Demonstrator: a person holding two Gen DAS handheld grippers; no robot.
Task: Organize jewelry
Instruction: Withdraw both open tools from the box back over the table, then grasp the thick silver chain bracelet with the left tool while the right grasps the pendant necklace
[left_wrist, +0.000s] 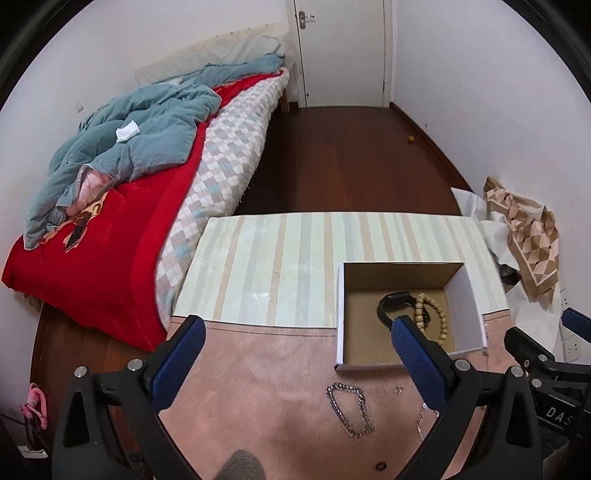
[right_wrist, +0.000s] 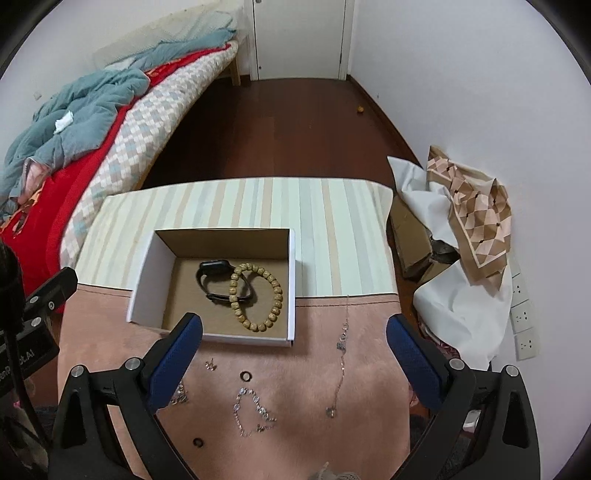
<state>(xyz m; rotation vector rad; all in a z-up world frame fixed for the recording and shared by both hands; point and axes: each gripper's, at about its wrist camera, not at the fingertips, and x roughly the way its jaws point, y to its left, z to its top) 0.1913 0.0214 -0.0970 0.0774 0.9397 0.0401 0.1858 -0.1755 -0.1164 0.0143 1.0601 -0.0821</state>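
Jewelry lay on the pink cloth (right_wrist: 110, 314): silver chain (left_wrist: 350, 410) between the open, empty left gripper (left_wrist: 299, 328), thin necklace (right_wrist: 341, 354) between the open, empty right gripper (right_wrist: 294, 325), before the cardboard box (right_wrist: 144, 288).

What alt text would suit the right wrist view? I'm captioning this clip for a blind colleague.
An open cardboard box on a table holds a black smartwatch and a wooden bead bracelet. Chains, a thin necklace and small rings lie loose on the pink cloth in front, framed by the open blue-padded right tongs.
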